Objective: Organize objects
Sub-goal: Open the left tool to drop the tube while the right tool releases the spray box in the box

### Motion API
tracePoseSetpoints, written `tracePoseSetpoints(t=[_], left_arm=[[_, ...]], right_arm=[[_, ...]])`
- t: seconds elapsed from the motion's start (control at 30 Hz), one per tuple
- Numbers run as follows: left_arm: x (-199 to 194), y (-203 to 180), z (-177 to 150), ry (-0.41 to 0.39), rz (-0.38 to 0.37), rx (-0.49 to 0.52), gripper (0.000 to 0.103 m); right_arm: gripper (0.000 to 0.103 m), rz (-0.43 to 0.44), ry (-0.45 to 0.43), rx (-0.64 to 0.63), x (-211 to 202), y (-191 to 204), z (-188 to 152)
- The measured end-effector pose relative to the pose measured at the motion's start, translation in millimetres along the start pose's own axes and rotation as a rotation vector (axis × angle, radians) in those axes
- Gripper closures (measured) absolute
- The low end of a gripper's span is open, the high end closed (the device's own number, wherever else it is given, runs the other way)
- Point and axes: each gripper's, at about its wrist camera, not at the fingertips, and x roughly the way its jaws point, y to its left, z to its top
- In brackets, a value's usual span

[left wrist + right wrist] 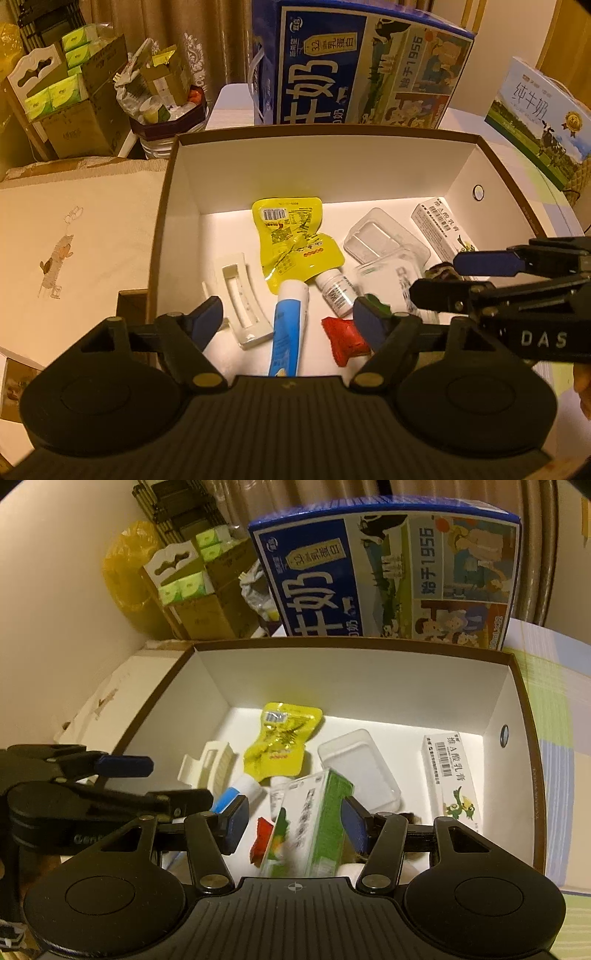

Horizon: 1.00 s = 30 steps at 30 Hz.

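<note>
A white storage box with a brown rim (332, 134) (351, 644) holds a yellow pouch (291, 236), a blue-and-white tube (288, 332), a white hair clip (243, 299), a red packet (347, 339), a small white bottle (334, 288), a clear plastic case (358, 768) and a white ointment carton (452, 771). My left gripper (290, 319) hangs open over the tube and the red packet. My right gripper (295, 825) is open around a tilted, blurred green-and-white carton (314, 823). The carton touches the right pad and is clear of the left pad.
A big blue milk case (362, 66) stands right behind the box, with a second milk case (543, 118) at the right. A white lid with a drawing (74, 240) lies to the left. Cardboard boxes of tissue packs (66, 96) fill the far left corner.
</note>
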Motion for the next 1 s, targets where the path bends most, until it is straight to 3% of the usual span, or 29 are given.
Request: tracePoseSetpoints(t=[0.47,1.0], left_arm=[[-18.5,-8.0,-9.9,-0.021,-0.019,0.019,0.013],[-81.1,-46.3,-46.1,-0.089,-0.004,-0.014,0.003]], right_arm=[[0.049,-0.034,0.006,0.021,-27.4,1.1,-19.3],[0.037,-0.037,-0.07,0.045,-103.7,-3.7,-57.3]])
